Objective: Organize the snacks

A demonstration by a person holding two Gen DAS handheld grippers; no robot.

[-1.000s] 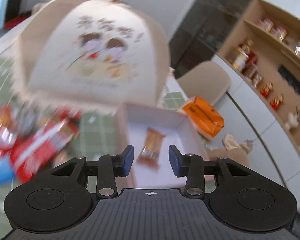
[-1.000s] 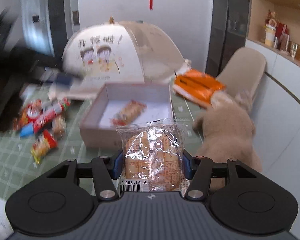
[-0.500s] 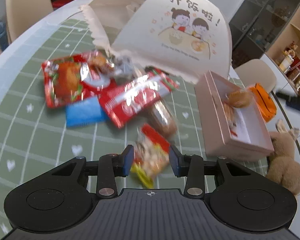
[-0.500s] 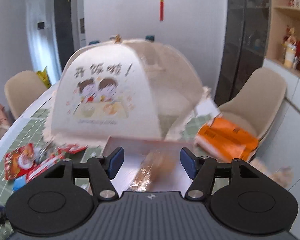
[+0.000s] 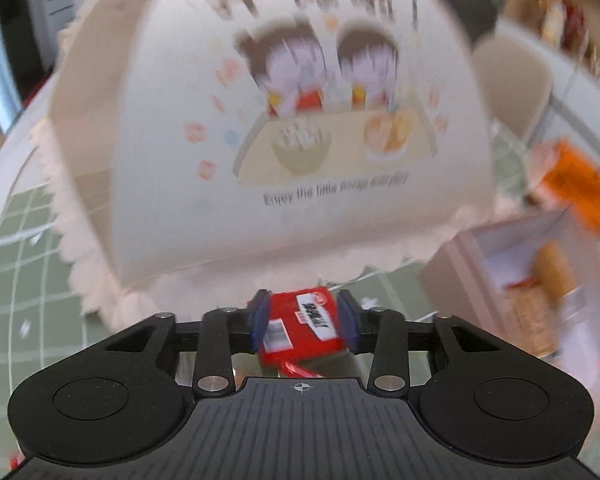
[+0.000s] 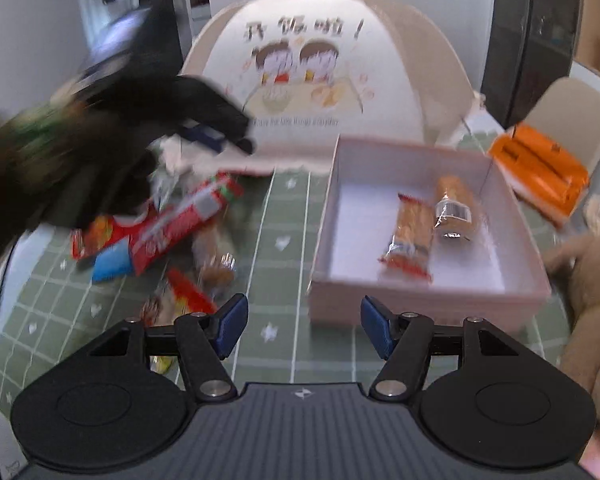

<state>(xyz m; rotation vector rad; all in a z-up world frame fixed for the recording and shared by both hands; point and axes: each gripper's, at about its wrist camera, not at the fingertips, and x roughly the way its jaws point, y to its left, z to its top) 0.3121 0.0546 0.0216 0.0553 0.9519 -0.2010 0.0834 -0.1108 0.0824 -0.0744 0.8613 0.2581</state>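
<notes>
In the left wrist view my left gripper [image 5: 303,326] has its blue pads on either side of a long red snack pack [image 5: 300,330]; whether they grip it I cannot tell. The pink box [image 5: 540,280] stands to its right. In the right wrist view my right gripper [image 6: 303,330] is open and empty, in front of the pink box [image 6: 420,304], which holds two wrapped snacks [image 6: 412,232]. Loose snacks [image 6: 168,228] lie in a pile on the green cloth to the left, with the left gripper [image 6: 204,128] blurred above them.
A domed mesh food cover [image 6: 320,64] stands behind the pile and box. An orange pack [image 6: 540,168] lies behind the box to the right, and a plush toy [image 6: 592,320] sits at the right. A beige chair [image 6: 576,112] stands beyond the table.
My right gripper opened and dropped its wrapped cake into the box, then drew back. My left gripper swung from the box to the pile and now has the red pack between its pads.
</notes>
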